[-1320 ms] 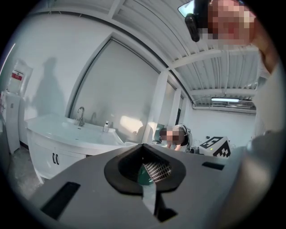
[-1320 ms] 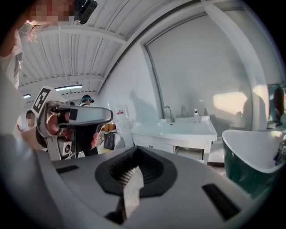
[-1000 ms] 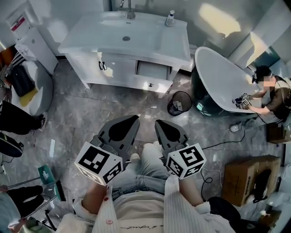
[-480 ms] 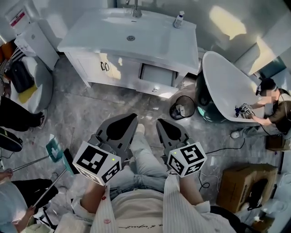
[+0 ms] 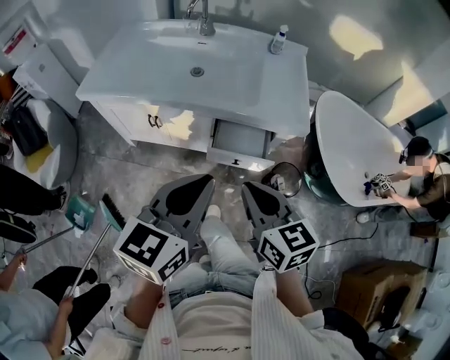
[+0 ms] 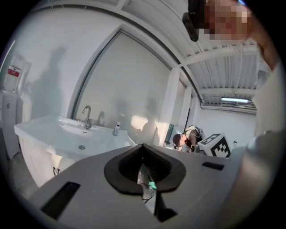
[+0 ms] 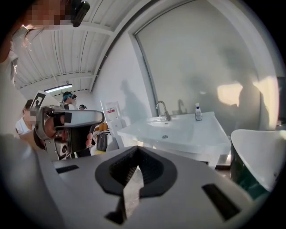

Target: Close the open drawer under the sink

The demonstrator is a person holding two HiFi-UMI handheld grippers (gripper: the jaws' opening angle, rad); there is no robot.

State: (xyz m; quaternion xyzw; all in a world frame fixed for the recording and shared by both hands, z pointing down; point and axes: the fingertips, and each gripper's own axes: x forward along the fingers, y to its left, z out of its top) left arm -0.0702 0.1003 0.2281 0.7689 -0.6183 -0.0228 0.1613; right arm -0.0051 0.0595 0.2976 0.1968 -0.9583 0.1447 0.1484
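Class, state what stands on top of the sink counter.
A faucet at the back edge and a small bottle near the back right corner. The whole sink counter shows; nothing covers it.

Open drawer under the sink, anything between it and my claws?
Nothing visible: only grey marble floor separates the white open drawer from the left claw and right claw. The round black wastebasket stands aside, rightward.
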